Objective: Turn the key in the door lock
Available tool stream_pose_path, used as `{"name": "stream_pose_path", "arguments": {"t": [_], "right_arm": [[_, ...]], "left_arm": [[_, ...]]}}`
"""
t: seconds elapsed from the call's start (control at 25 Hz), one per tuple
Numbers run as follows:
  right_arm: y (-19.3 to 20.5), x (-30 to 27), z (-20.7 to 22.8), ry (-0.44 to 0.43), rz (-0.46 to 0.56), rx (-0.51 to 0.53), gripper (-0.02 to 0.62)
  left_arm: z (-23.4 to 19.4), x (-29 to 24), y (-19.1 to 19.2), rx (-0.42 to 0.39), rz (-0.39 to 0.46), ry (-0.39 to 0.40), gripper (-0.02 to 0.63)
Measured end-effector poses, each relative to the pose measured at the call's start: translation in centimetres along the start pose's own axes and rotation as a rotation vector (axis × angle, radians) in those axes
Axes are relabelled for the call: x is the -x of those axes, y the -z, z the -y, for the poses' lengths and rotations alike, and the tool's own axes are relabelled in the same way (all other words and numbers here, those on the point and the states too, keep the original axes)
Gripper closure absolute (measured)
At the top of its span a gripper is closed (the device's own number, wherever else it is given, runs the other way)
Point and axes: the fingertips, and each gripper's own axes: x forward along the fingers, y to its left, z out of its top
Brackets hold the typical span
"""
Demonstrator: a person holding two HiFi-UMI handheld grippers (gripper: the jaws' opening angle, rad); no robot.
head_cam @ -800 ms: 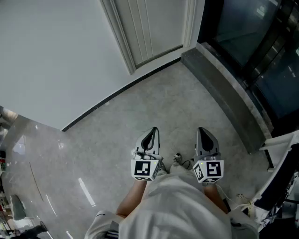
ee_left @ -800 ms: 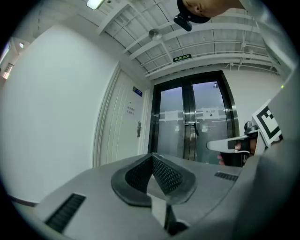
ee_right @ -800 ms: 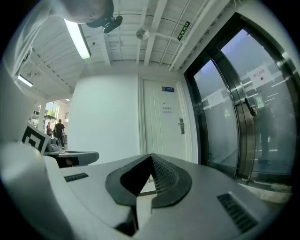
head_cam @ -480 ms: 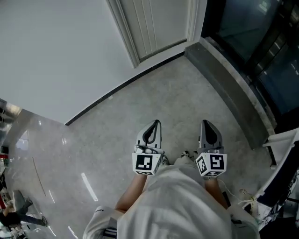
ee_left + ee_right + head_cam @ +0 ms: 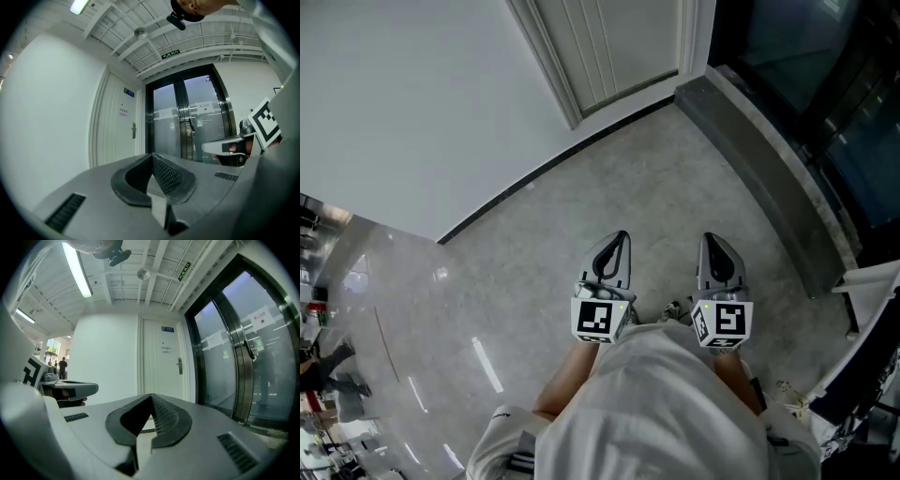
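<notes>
Both tongs closed, pads together, nothing gripped. Left gripper (image 5: 619, 242) and right gripper (image 5: 709, 241) sit side by side, roughly level, over the grey floor (image 5: 656, 187), aimed at the white door (image 5: 164, 366). The door is well apart, between white wall (image 5: 108, 357) and glass doors (image 5: 225, 357). Lock (image 5: 179, 365) is at the door's right edge; the key is too small to make out.

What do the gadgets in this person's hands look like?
The left tool and right tool are grey, tapered two-jaw clamps with black textured pads. Each carries a white cube printed with black square markers. The person wears a white top.
</notes>
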Motion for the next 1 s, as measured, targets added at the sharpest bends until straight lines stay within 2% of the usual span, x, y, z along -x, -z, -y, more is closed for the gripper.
{"name": "stream_pose_path", "arguments": {"t": [0.2, 0.36, 0.64, 0.84, 1.0], "right_arm": [[-0.4, 1.1, 3.7, -0.012, 0.037, -0.017, 0.6], [-0.2, 2.7, 6.2, -0.02, 0.054, -0.039, 0.6], [0.3, 3.8, 9.3, -0.023, 0.042, -0.04, 0.6], [0.8, 2.7, 10.0, -0.039, 0.016, -0.049, 0.6], [1.4, 1.3, 10.6, -0.023, -0.001, -0.046, 0.6]], "left_arm": [[3.5, -1.7, 0.1, -0.016, 0.002, -0.006, 0.598], [5.5, -2.4, -0.5, -0.013, 0.025, -0.04, 0.598], [8.3, -3.8, -0.1, -0.015, 0.027, -0.038, 0.598], [8.0, -4.8, 0.0, -0.027, 0.026, -0.042, 0.598], [7.1, -5.7, 0.7, -0.003, 0.019, -0.055, 0.598]]}}
